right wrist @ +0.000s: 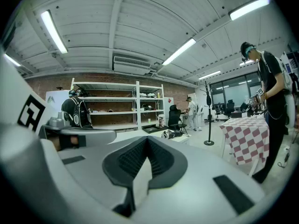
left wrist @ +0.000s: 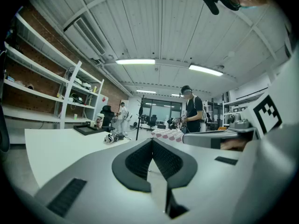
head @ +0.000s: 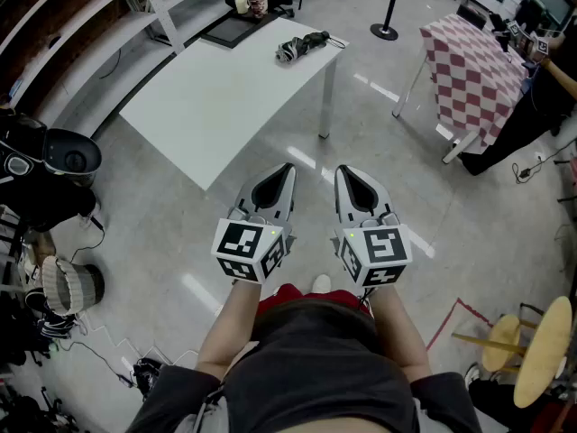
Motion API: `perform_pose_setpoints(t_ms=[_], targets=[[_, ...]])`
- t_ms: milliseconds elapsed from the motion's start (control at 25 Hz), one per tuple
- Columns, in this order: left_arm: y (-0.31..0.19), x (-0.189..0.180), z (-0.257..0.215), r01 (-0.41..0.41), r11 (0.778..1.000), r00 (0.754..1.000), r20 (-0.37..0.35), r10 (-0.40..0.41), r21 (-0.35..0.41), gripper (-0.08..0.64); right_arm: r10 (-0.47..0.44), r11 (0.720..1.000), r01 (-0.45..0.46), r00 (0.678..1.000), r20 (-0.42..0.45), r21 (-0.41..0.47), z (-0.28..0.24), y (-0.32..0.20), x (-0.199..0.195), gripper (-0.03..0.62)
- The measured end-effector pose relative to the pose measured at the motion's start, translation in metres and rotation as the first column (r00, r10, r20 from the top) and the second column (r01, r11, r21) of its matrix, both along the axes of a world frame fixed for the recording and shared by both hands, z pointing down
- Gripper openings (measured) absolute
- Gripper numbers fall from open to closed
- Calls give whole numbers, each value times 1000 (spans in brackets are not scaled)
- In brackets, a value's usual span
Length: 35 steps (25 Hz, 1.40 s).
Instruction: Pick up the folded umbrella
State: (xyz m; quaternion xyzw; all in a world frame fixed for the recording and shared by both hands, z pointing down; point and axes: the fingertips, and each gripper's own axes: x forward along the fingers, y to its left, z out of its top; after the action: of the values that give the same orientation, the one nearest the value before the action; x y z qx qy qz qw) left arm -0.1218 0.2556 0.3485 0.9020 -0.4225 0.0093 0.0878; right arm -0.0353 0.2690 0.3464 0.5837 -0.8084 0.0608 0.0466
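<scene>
Workshop floor, white table (head: pixel 216 106) ahead; folded umbrella (head: pixel 302 46) near its far corner. Left gripper (head: pixel 285 171), right gripper (head: pixel 344 173) clenched, empty. Approach step, likely: move closer, open jaws.

folded umbrella (left wrist: pixel 111 137) tiny in left gripper view, detail unreadable, bystander (head: pixel 530 114) cut by head view's right edge

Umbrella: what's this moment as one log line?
folded umbrella: on white table, untouched | left gripper: shut, empty | right gripper: shut, empty
</scene>
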Motion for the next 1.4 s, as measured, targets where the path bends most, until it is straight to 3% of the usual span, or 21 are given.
perform_pose_setpoints(t_ms=[1400], targets=[[-14, 64, 6, 9, 1000, 996, 90, -10, 18, 14, 47, 998, -47, 999, 7, -38, 16, -12, 74, 18]])
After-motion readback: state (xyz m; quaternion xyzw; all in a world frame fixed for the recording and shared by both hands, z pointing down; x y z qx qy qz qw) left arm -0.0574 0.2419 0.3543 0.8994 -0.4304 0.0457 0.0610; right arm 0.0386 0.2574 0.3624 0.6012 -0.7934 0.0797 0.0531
